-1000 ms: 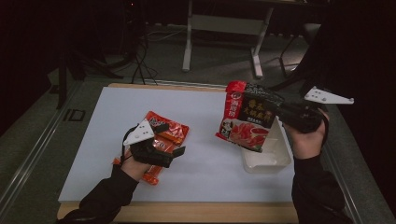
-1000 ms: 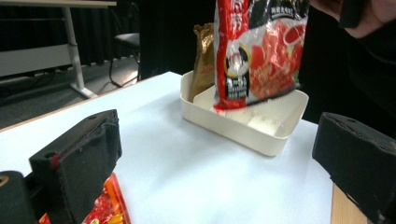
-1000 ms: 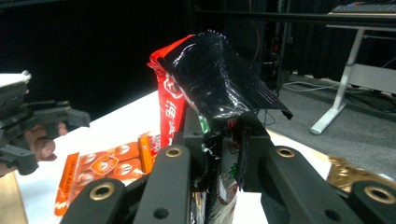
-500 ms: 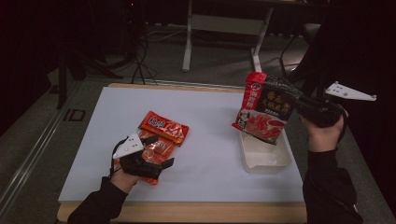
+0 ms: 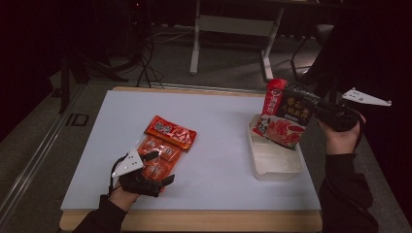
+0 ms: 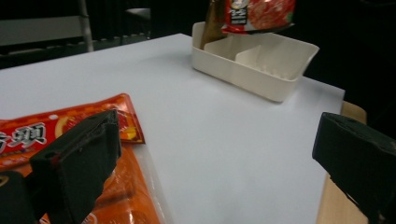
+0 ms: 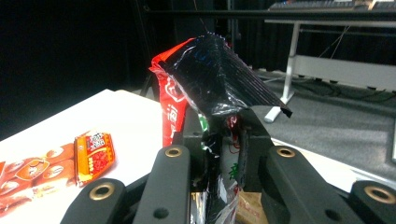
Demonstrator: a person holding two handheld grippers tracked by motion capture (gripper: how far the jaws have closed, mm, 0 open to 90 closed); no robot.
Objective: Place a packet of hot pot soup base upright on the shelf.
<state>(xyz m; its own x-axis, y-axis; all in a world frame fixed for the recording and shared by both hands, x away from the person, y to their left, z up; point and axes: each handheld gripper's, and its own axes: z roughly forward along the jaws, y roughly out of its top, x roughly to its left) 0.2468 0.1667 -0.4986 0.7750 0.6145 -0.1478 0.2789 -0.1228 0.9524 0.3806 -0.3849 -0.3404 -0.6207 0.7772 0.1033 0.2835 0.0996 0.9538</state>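
Observation:
A red and black food pouch [image 5: 286, 114] hangs tilted over the far end of a white divided tray [image 5: 274, 167] at the table's right. My right gripper [image 5: 318, 109] is shut on the pouch's right edge; in the right gripper view the jaws pinch the crumpled pouch [image 7: 210, 74]. An orange snack packet [image 5: 167, 141] lies flat on the white table at left centre. My left gripper [image 5: 159, 167] stands open at the packet's near end. In the left gripper view one jaw sits over the packet [image 6: 126, 196] and the other over bare table.
The white table top [image 5: 218, 121] has a wooden front edge. The tray [image 6: 261, 70] has two compartments with nothing lying in them. Dark floor, cables and a metal stand lie beyond the far edge.
The right gripper has carried the pouch rightward and over the tray. The left gripper has drawn back toward the front edge, leaving the orange packet on the table.

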